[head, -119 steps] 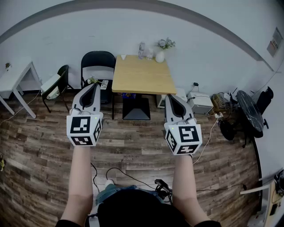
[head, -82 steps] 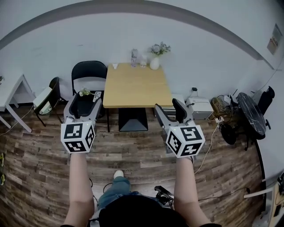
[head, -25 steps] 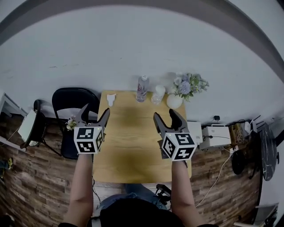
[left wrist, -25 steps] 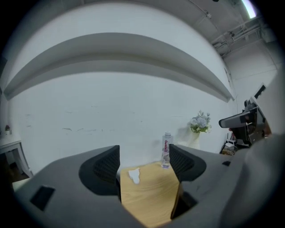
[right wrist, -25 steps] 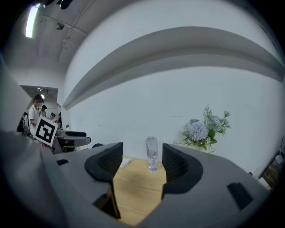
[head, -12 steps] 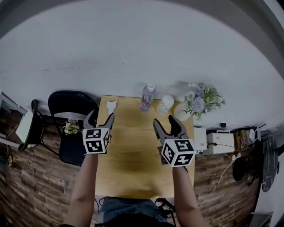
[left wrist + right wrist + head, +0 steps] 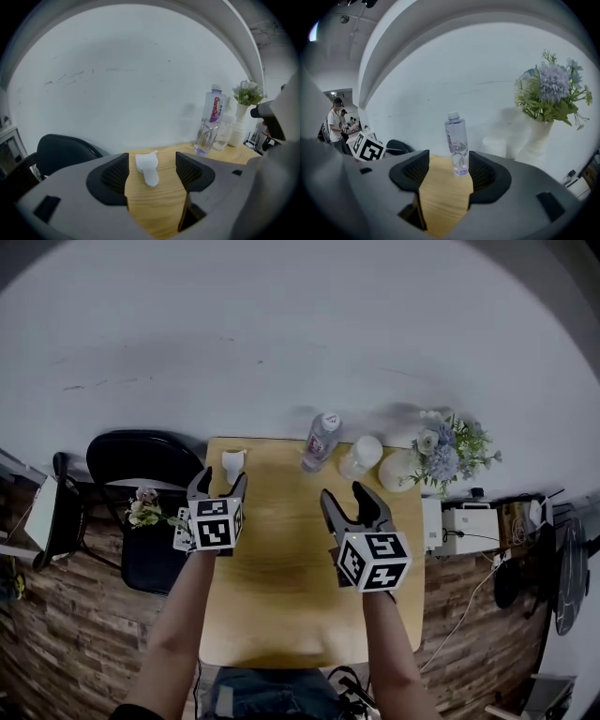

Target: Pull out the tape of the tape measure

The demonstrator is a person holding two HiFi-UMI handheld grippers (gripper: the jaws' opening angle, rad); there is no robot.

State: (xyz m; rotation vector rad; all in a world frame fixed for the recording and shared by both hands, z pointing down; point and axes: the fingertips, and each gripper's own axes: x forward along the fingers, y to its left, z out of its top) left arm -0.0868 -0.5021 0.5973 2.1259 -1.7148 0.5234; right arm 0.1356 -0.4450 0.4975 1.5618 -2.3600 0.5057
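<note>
A small white tape measure (image 7: pixel 232 463) lies on the far left corner of the wooden table (image 7: pixel 272 596). My left gripper (image 7: pixel 219 486) hovers just short of it, aimed at it. In the left gripper view the tape measure (image 7: pixel 147 168) shows in the gap of the left gripper (image 7: pixel 151 174), a little beyond the tips. Those jaws are closing, and nothing sits between the pads. My right gripper (image 7: pixel 345 498) is open and empty over the table's middle right. The right gripper (image 7: pixel 445 173) looks at a clear bottle (image 7: pixel 457 143).
Along the table's far edge stand the bottle (image 7: pixel 321 439), a white cup (image 7: pixel 361 457) and a white vase (image 7: pixel 401 470) of flowers (image 7: pixel 450 456). A black chair (image 7: pixel 141 465) stands left of the table. A white box (image 7: pixel 469 531) and cables lie on the floor at the right.
Both grippers have moved forward over the table towards its far edge. The left one has come close to the tape measure and its jaws have narrowed slightly.
</note>
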